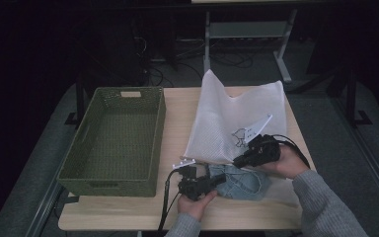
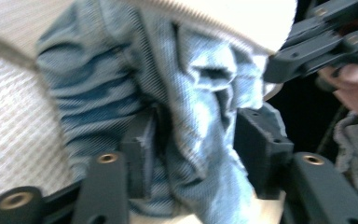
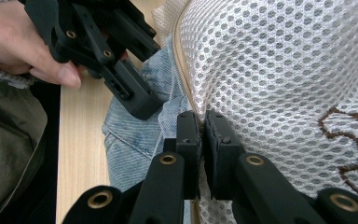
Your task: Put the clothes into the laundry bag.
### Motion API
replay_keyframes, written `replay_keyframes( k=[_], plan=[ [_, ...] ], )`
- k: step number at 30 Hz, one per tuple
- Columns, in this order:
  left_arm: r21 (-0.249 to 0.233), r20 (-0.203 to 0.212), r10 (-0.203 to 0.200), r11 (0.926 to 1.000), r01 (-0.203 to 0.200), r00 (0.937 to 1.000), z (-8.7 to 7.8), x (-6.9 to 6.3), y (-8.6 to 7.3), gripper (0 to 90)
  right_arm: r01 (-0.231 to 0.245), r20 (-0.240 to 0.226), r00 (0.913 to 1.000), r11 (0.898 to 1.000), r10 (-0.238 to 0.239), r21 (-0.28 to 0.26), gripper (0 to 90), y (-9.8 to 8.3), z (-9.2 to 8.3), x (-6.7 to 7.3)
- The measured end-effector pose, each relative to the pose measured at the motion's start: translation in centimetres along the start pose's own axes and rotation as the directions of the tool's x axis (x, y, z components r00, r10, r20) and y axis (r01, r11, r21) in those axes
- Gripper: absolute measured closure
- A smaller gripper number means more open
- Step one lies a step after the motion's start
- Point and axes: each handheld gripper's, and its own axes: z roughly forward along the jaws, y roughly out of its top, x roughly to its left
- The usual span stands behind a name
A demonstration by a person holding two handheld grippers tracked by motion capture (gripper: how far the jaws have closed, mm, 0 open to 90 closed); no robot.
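I'm working both hand-held grippers at the near edge of the table. What matters for the next move: the denim garment lies straight ahead of the left hand-held gripper, bunched up, its far end tucked under the rim of the white mesh laundry bag. Its long axis runs roughly from the left hand-held gripper toward the right one, so the left is nearer the loose end and the right nearer the bag mouth.

Left hand-held gripper: jaws about half open, w/ a thick fold of denim between them. Pads sit on either side of the fold, but I can't tell if they press on it; the frame's blurred.

Right hand-held gripper: jaws nearly together, pinching the bag's zip-edged rim, holding it up just past the denim.

My read: the garment's going into the bag, only partly in so far. Next I'd clamp the fold w/ the left and push forward under the lifted rim. The green woven basket sits off beyond the left hand-held gripper's outer side, well apart.
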Motion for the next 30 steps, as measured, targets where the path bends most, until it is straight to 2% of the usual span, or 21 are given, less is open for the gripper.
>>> replay_keyframes(
  k=[1, 4, 6, 14, 16, 18, 24, 30],
  plan=[
    [0.007, -0.001, -0.003, 1.0000, 0.003, 1.0000, 0.1, 0.0, 0.0, 50.9, 0.000, -0.001, 1.0000, 1.000, 0.000, 0.001, 84.6, 0.0, 0.0, 0.1],
    [0.023, 0.017, -0.018, 0.9996, 0.018, 0.9997, 0.6, 0.2, 0.2, 69.8, 0.005, -0.012, 0.9999, 1.000, -0.005, -0.001, 85.7, 0.1, 0.0, 0.2],
    [0.001, 0.032, -0.015, 0.9999, 0.015, 0.9994, 0.7, 0.0, 0.2, 79.9, 0.015, -0.024, 0.9996, 1.000, -0.015, -0.003, 86.5, 0.2, -0.1, 0.4],
    [-0.086, 0.094, -0.001, 0.9963, 0.009, 0.9956, 0.2, -1.4, 1.5, 83.6, 0.057, -0.087, 0.9943, 0.997, -0.062, -0.058, 87.1, 1.0, -1.7, 1.5],
    [-0.098, 0.091, 0.015, 0.9952, -0.006, 0.9958, 0.1, -1.7, 1.9, 83.5, 0.062, -0.116, 0.9907, 0.995, -0.071, -0.078, 87.2, 1.1, -1.9, 1.8],
    [-0.089, 0.081, 0.017, 0.9960, -0.010, 0.9965, 0.1, -1.6, 1.8, 83.4, 0.059, -0.110, 0.9917, 0.995, -0.068, -0.077, 87.1, 1.2, -1.9, 1.7],
    [-0.046, 0.048, 0.004, 0.9989, -0.002, 0.9988, 0.0, -0.4, 0.7, 77.2, 0.030, -0.095, 0.9949, 0.999, -0.033, -0.031, 86.6, 0.8, -0.6, 1.0],
    [-0.009, -0.017, 0.038, 0.9992, -0.038, 0.9991, -0.8, -0.4, -0.1, 45.1, 0.019, -0.076, 0.9969, 0.999, -0.021, -0.030, 86.3, 0.4, -0.1, 0.7]
  ],
)
